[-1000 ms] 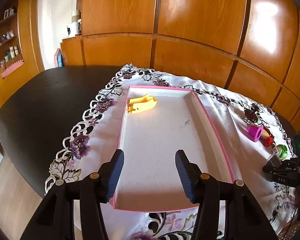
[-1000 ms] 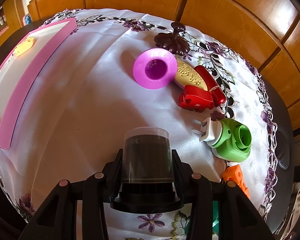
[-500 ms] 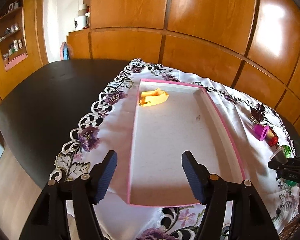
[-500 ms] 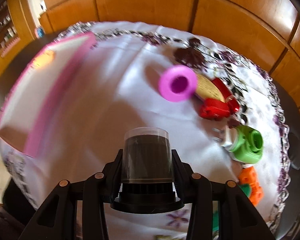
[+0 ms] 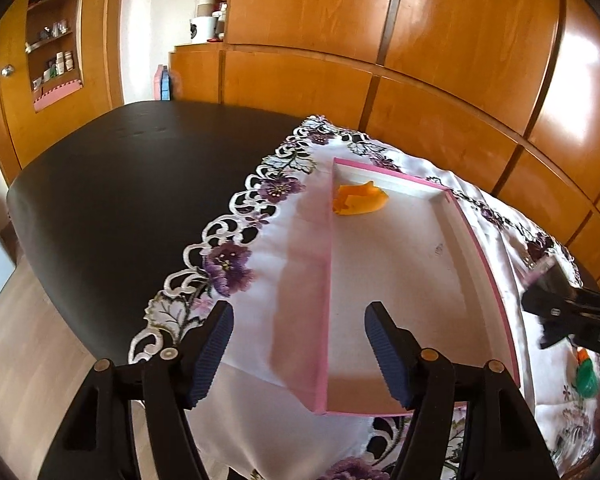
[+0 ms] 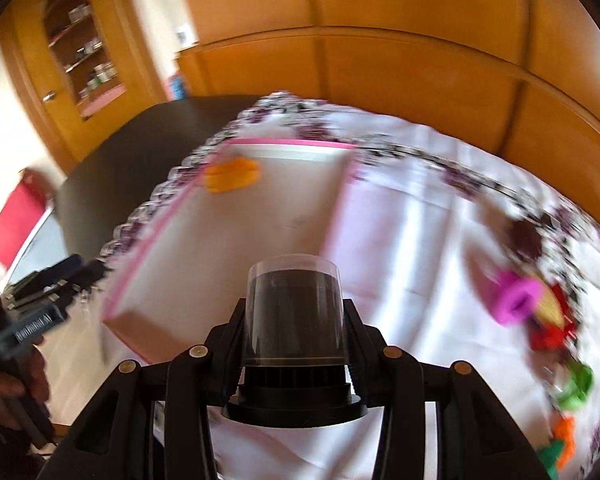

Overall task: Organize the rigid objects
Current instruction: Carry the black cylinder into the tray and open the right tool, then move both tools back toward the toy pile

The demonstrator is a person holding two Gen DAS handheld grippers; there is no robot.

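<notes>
My right gripper (image 6: pixel 296 336) is shut on a dark cylindrical container with a clear cap (image 6: pixel 295 312) and holds it in the air in front of the pink-rimmed white tray (image 6: pixel 156 236). An orange toy (image 6: pixel 232 176) lies in the tray's far left corner. My left gripper (image 5: pixel 298 350) is open and empty, held above the tray's near left corner (image 5: pixel 324 360); the orange toy (image 5: pixel 358 199) shows at the tray's far end. The right gripper with its container (image 5: pixel 556 300) shows at the right edge of the left wrist view.
On the embroidered white cloth (image 6: pixel 420 248) to the right lie a magenta cup (image 6: pixel 516 296), red pieces (image 6: pixel 548 332), a green plug-shaped thing (image 6: pixel 576 384) and orange bits (image 6: pixel 564 436), all blurred. Dark bare tabletop (image 5: pixel 120 184) lies to the left. Wooden cabinets stand behind.
My right gripper has swung left with the container, from over the loose objects toward the tray. My left gripper has pulled back and to the left, off the tray's middle.
</notes>
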